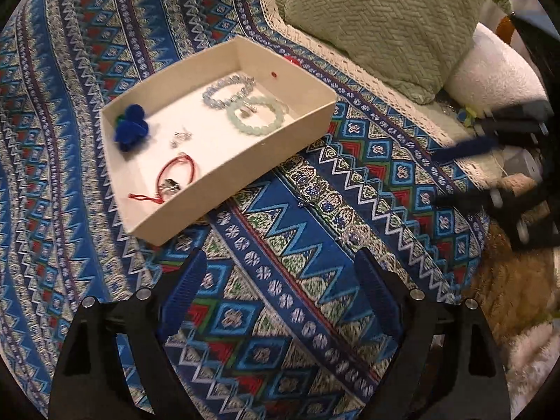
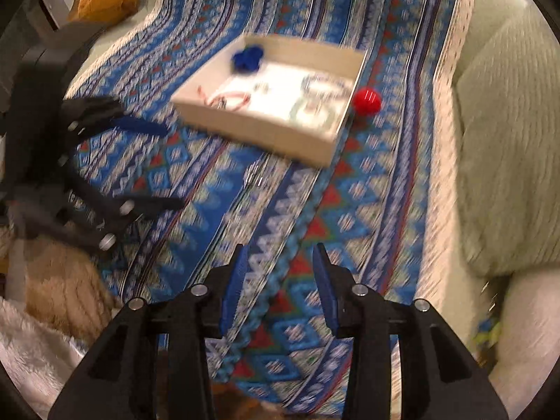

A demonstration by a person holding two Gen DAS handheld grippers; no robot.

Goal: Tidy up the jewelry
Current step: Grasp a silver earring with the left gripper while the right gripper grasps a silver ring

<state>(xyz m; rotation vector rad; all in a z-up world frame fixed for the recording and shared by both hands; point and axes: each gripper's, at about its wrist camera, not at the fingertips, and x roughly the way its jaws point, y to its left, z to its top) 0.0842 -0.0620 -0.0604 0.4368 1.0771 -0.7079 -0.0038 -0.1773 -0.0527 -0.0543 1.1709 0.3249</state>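
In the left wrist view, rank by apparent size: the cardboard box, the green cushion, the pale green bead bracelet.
1. green cushion
2. cardboard box
3. pale green bead bracelet

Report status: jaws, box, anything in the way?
Left gripper and right gripper open, empty. Box holds bracelets. Small silver pieces loose on blanket. Path clear.

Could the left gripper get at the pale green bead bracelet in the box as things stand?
Probably yes. The left gripper is open and empty, the cream box has no lid, and the green bracelet lies uncovered, though it touches the clear bead bracelet.
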